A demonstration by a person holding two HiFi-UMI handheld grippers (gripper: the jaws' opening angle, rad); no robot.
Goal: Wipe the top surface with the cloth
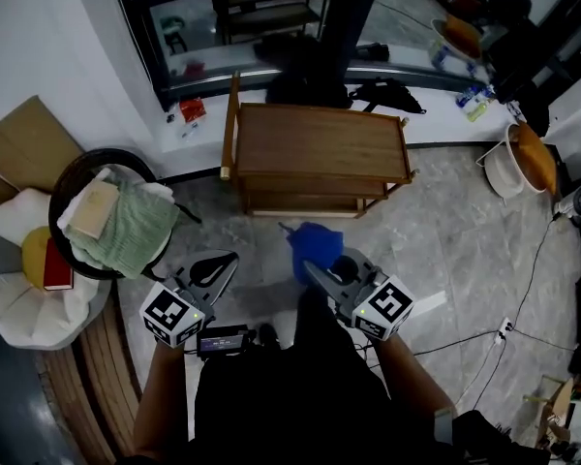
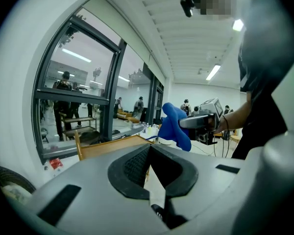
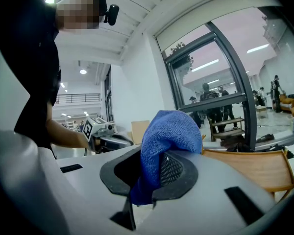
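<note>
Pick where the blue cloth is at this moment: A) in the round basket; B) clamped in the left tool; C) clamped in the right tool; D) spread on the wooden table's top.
C: the right gripper view shows the blue cloth pinched between the jaws of the right tool, clear of the wooden table.

The cloth (image 1: 315,243) is blue, the table (image 1: 320,141) brown wood, the floor (image 1: 465,250) grey marble-veined (pale green towel (image 1: 136,229), black basket (image 1: 97,155)).
</note>
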